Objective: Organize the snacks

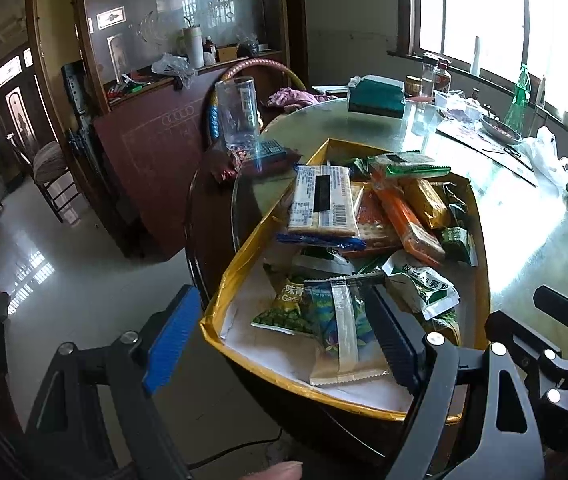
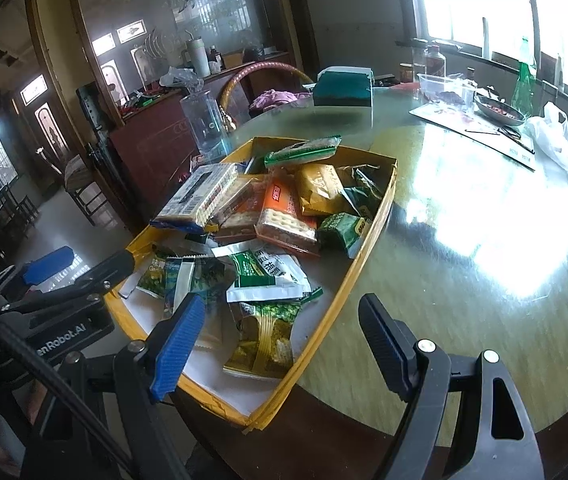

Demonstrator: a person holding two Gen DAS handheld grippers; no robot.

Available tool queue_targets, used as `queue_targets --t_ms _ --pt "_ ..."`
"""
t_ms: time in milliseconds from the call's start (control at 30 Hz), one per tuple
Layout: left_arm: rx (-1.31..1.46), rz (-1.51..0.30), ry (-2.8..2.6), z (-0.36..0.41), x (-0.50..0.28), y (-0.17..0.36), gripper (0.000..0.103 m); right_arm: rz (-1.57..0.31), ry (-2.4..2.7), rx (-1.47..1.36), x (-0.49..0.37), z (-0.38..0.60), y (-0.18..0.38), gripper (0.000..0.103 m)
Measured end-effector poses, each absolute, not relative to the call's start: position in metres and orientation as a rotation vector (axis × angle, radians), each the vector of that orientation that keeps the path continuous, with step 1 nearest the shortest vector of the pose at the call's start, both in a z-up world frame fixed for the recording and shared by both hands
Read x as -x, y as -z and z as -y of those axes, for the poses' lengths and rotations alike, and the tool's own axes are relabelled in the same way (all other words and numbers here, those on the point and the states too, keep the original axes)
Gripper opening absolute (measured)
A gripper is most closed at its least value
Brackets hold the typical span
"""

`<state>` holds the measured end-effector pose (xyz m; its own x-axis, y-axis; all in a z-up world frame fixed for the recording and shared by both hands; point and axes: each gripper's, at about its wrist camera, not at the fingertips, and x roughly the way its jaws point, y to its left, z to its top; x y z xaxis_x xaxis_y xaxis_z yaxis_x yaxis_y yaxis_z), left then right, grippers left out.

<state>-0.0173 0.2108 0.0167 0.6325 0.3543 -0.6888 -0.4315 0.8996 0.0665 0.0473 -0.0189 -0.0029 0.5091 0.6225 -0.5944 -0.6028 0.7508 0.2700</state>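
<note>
A shallow cardboard box (image 1: 240, 256) with yellow walls and a white paper floor sits at the near edge of a round, glossy glass-topped counter (image 1: 524, 240). It holds a loose heap of snacks: a flat rectangular cracker pack (image 1: 322, 204) in clear film with a barcode lies on top toward the far end, an orange cracker pack (image 1: 408, 220) leans just beside it, and a crinkled yellow packet (image 1: 424, 200) lies behind. Nearer, soft foil pouches overlap: a green pea pouch (image 1: 284, 312), a white-and-green sachet (image 1: 420, 284), and a glossy pouch (image 1: 344, 336) with a pale centre seam.

The left gripper (image 1: 284, 344) is spread wide, its ribbed blue pads apart, holding nothing; 1 finger (image 1: 392, 340) hangs over the seamed pouch, the other outside the box wall. The right gripper (image 2: 280, 344) is likewise released, spanning the box's near right wall above a green-and-yellow pouch (image 2: 264, 340). A clear plastic jar (image 1: 240, 116) stands beyond the box.
</note>
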Motion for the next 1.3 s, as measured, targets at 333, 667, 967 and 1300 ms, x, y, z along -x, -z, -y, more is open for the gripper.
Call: queue_targets --t_ms 333,667,967,1300 --pt "0.094 -0.767 -0.458 -0.210 0.009 -0.017 0.085 -0.741 -0.743 -0.020 -0.055 0.011 0.006 0.080" --pt "0.082 -0.776 -0.453 -0.209 0.003 -0.014 0.085 -0.756 -0.743 -0.021 -0.059 0.010 0.011 0.080" --pt "0.077 -0.769 -0.454 -0.208 0.005 -0.014 0.085 -0.758 -0.744 -0.024 -0.060 0.010 0.012 0.080" --pt "0.075 -0.775 -0.454 -0.209 0.006 -0.012 0.085 -0.763 -0.740 -0.027 -0.061 0.010 0.016 0.080"
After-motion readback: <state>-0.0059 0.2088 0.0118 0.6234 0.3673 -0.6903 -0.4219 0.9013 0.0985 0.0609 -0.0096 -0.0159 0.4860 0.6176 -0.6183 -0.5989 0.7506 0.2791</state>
